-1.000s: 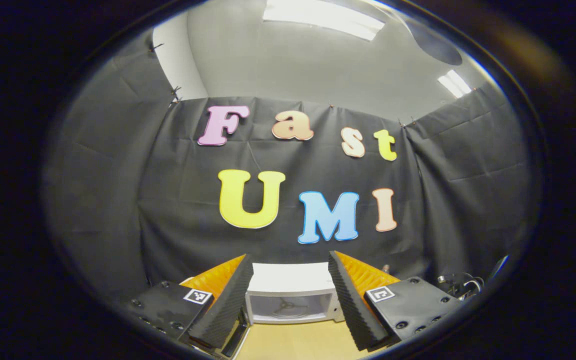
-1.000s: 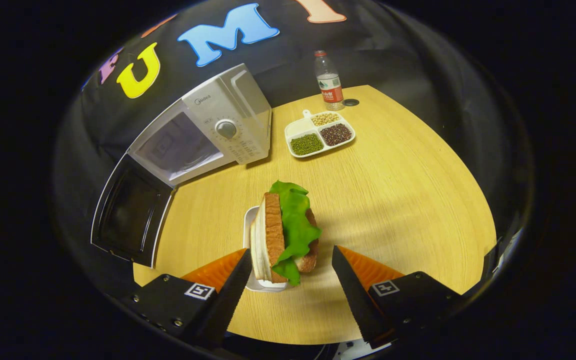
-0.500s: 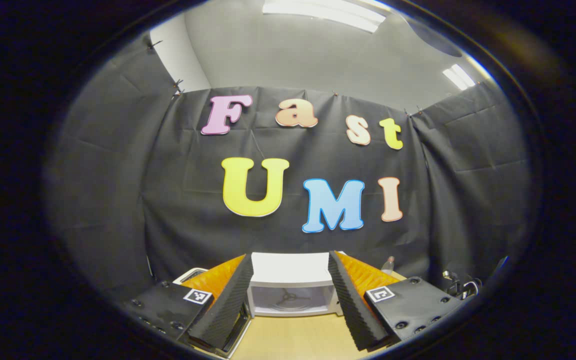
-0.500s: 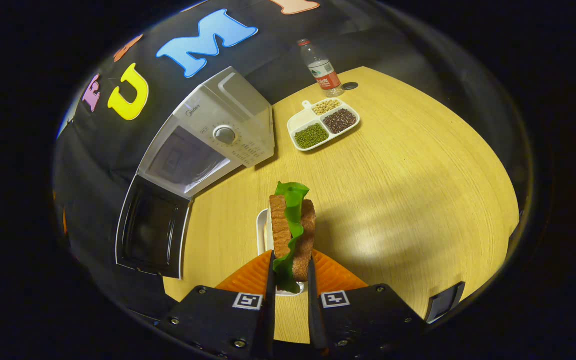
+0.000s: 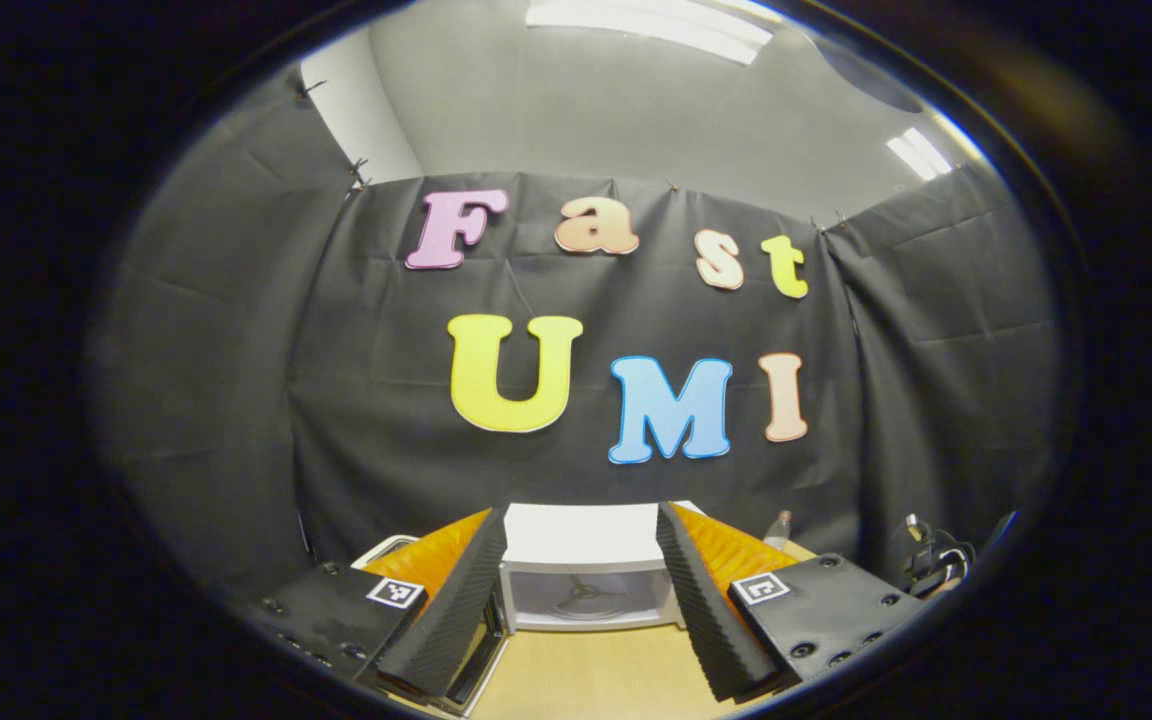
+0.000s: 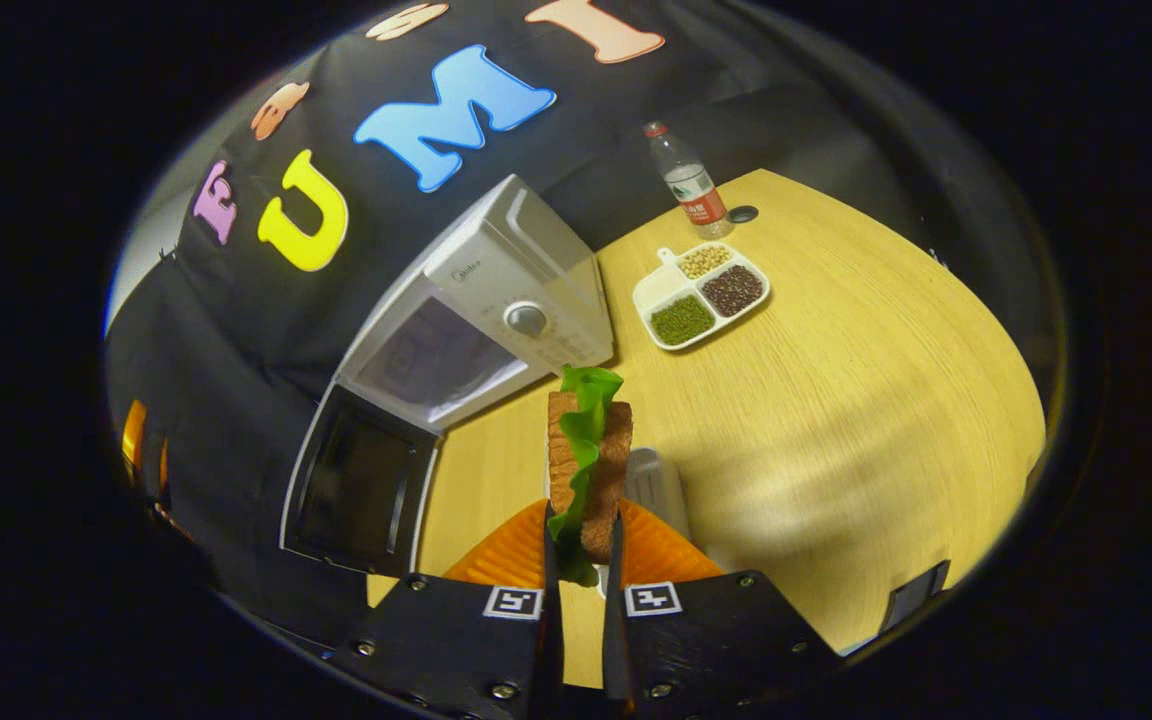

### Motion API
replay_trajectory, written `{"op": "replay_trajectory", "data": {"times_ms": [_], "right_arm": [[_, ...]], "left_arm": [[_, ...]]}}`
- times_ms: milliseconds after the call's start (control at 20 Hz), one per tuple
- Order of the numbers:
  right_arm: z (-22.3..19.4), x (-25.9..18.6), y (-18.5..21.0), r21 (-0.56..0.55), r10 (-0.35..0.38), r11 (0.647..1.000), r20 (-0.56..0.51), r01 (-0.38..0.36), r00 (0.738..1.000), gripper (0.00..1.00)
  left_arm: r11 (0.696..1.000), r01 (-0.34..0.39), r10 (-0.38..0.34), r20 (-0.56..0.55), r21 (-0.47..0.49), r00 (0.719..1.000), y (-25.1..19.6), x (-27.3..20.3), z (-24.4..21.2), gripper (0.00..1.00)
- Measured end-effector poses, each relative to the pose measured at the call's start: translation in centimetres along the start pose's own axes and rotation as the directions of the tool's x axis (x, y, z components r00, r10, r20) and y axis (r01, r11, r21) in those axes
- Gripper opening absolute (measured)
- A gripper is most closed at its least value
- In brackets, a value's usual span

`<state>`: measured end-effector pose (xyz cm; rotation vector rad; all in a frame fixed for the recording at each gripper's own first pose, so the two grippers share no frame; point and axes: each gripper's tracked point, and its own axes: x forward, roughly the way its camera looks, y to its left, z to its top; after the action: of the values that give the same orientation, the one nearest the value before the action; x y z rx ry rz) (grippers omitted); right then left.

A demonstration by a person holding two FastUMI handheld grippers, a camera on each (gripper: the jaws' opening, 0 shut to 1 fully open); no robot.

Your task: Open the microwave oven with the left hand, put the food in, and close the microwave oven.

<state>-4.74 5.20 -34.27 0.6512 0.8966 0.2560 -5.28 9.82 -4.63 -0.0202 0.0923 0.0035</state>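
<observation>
- Between the right gripper's [image 6: 583, 545] fingers: the sandwich [image 6: 588, 470], bread with a green leaf, is pinched on both faces and held on edge, clear of the small white dish [image 6: 658, 487] that lies on the table [image 6: 836, 400] just behind it.
- Change: a second ago the fingers stood wide on either side of the sandwich as it rested in the dish; half a second ago they had closed on it; now it is raised, and the dish shows beside it, uncovered. Judged from this, the pick-up is done and the carry has begun.
- Microwave [image 6: 496, 310]: white, up and to the left of the sandwich, its door [image 6: 361, 490] swung fully open and the cavity facing the table; opening is therefore finished, while loading and closing remain.
- Left gripper [image 5: 581, 585]: fingers wide apart and holding nothing, aimed level at the microwave [image 5: 586, 575], whose turntable shows in the cavity between them; its view has barely shifted over the second, so it appears to wait for the closing step.
- Surroundings: a divided tray [image 6: 701, 295] of beans and a bottle [image 6: 686, 180] stand well apart to the right, off the likely path to the cavity.
</observation>
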Motion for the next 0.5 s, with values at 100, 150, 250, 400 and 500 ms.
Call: {"op": "replay_trajectory", "data": {"times_ms": [100,150,250,400,500], "right_arm": [[0.9,-0.1,2.9,0.049,0.076,0.996,0.038,-0.078,0.996,0.16],[1.3,-0.1,4.4,0.076,0.118,0.990,0.055,-0.122,0.992,0.16],[1.9,0.2,7.2,0.134,0.193,0.970,0.090,-0.204,0.977,0.15],[2.2,2.0,9.9,0.207,0.244,0.941,0.125,-0.266,0.962,0.16],[2.3,3.5,11.3,0.255,0.261,0.922,0.143,-0.291,0.955,0.16]], "left_arm": [[1.000,0.009,-0.009,0.001,0.004,1.000,0.0,-0.2,0.1,0.97],[1.000,0.013,-0.013,0.003,0.005,1.000,0.0,-0.3,0.2,0.97],[1.000,0.020,-0.020,0.004,0.006,1.000,0.5,-0.5,0.3,0.97],[1.000,0.021,-0.021,0.008,0.007,1.000,1.4,-0.9,0.5,0.97],[1.000,0.012,-0.012,0.008,0.007,1.000,2.5,-1.4,0.6,0.97]]}}
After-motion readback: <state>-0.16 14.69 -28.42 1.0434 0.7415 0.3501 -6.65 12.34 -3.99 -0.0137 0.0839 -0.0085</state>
